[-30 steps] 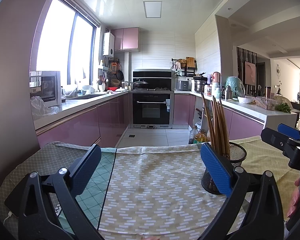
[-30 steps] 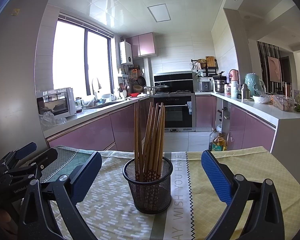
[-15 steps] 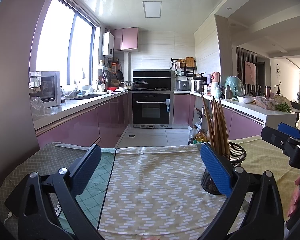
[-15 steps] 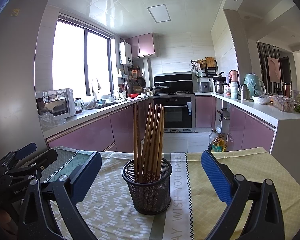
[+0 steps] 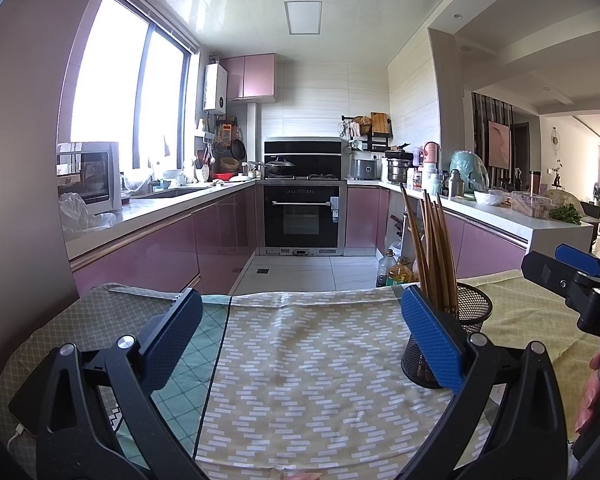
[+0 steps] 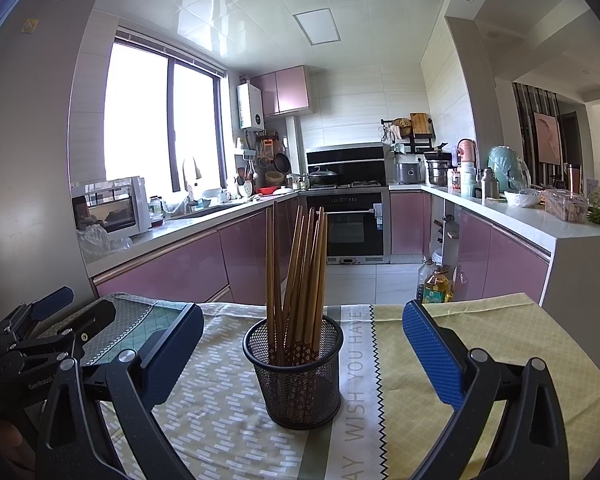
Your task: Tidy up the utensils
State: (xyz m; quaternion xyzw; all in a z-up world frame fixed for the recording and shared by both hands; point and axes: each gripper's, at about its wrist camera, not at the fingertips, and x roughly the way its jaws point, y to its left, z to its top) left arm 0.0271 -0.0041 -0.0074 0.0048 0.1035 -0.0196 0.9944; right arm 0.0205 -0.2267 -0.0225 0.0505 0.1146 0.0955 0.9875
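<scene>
- Left wrist view: the blue fingertip [image 5: 432,344] covers the near left side of the mesh holder [image 5: 466,320], so the chopsticks [image 5: 430,248] vanish behind it low down.
- The right gripper [image 5: 568,276] runs off the right edge (jaw state unreadable here).
- Right wrist view: the left gripper [image 6: 56,312] is clipped by the left edge.
- The tablecloth lettering [image 6: 358,376] gets cut off at the bottom edge.
- Countertop jars and bottles [image 6: 466,178] are too small to identify.
</scene>
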